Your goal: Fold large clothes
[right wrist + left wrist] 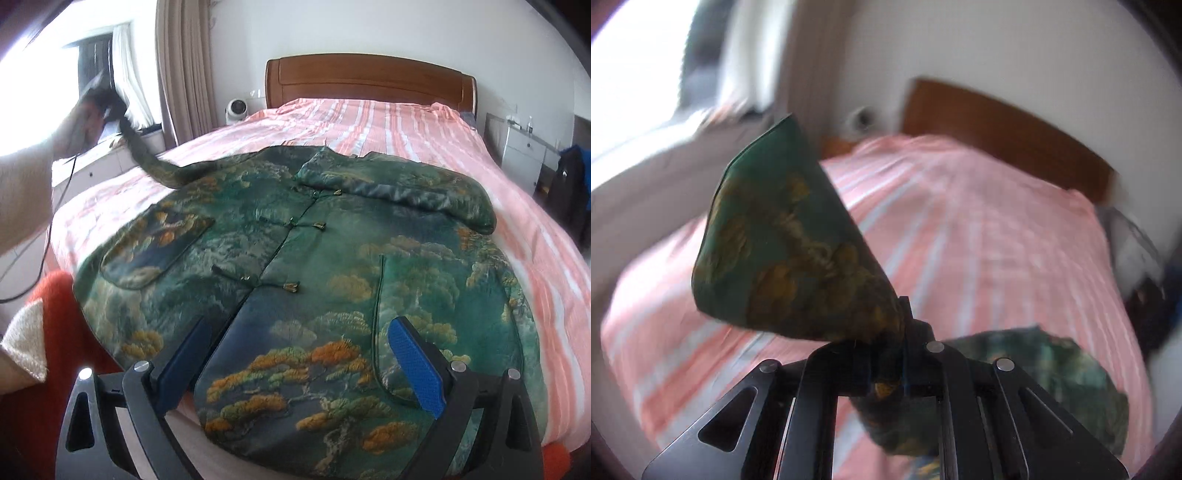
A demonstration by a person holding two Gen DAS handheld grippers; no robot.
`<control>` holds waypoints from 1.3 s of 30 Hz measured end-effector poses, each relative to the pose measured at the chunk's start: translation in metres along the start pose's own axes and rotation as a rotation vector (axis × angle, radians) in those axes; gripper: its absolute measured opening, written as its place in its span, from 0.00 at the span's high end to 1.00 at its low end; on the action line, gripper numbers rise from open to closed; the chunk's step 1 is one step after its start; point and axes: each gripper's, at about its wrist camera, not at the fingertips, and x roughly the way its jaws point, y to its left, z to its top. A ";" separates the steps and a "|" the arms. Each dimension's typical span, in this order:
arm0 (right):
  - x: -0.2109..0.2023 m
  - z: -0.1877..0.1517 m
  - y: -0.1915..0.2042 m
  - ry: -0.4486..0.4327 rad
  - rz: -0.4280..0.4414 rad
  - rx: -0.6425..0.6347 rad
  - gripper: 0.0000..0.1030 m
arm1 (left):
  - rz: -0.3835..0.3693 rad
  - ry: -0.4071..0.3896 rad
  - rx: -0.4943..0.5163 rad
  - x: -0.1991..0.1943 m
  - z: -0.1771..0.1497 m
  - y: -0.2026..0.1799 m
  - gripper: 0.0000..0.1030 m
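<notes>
Left gripper [905, 325] first: its 2 fingers are clamped tight on the cuff end of the long green sleeve [783, 236], the cloth fanning out past the tips and lifted clear of the bed. From the right wrist view that sleeve [155, 162] runs taut from the raised hand down to the shoulder of the green brocade jacket with orange pine-and-cloud pattern [332, 266]. The jacket lies flat, front up, collar toward the wooden headboard [369, 79], on the pink-and-white striped bedspread [388, 122]. Right gripper [299, 369] hovers over the hem, blue pads [417, 365] spread wide, gripping nothing. The key line: the sleeve's long axis points outward left, so the fold likely swings it across the chest toward the right side.
</notes>
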 end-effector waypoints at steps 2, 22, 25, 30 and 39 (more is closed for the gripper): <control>0.000 -0.001 -0.004 -0.003 -0.001 0.011 0.07 | -0.080 -0.050 0.150 -0.019 0.003 -0.074 0.90; -0.022 -0.013 -0.067 -0.068 -0.067 0.187 0.07 | -0.206 0.249 0.816 -0.001 -0.240 -0.199 0.10; -0.017 -0.010 -0.066 -0.063 -0.056 0.198 0.07 | -0.157 0.232 0.639 0.011 -0.199 -0.162 0.06; -0.009 -0.011 -0.049 -0.031 -0.040 0.151 0.07 | 0.052 0.314 0.241 0.076 -0.168 -0.071 0.06; -0.013 0.010 -0.043 -0.005 0.027 0.126 0.07 | 0.037 0.384 0.134 0.088 -0.198 -0.030 0.06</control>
